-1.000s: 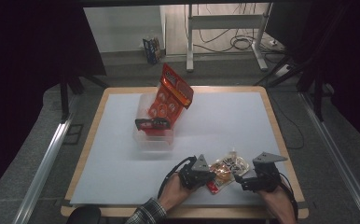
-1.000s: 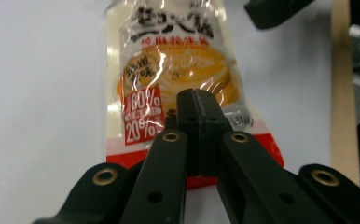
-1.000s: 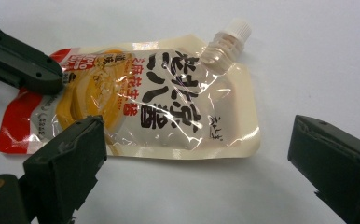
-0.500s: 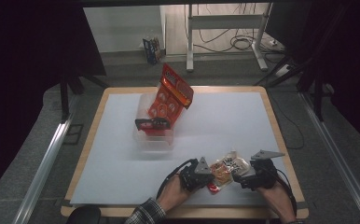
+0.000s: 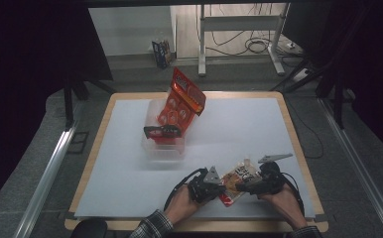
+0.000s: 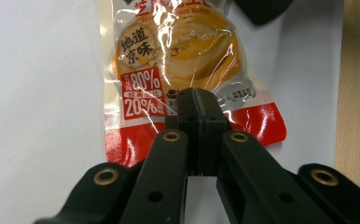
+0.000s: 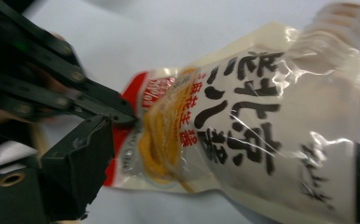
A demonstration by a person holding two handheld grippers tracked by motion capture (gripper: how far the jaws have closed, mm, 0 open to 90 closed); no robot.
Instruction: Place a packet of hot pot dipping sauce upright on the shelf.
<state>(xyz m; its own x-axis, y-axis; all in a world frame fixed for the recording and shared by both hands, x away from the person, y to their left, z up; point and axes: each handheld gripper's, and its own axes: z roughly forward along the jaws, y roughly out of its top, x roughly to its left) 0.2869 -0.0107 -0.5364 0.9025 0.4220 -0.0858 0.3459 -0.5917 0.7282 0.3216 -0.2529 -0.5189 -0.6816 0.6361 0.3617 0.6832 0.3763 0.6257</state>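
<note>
Pinching a sauce pouch [image 5: 239,179] at the table's [image 5: 130,163] near edge, between two hand-held grippers.

Lying flat on the white surface, red bottom seam clamped in the pressed-together jaws of the left gripper [image 6: 197,100]; printed Chinese label and golden contents legible in the left gripper view, mere glare from above. Straddled by the right gripper [image 7: 225,154], jaws spread wide either side of the pouch body and just closing in, pads not seen pressing; cap end toward upper right in the right gripper view. Farther off, seen from the high view: clear plastic bin [image 5: 163,141] mid-table, holding an upright red snack bag [image 5: 182,101].
</note>
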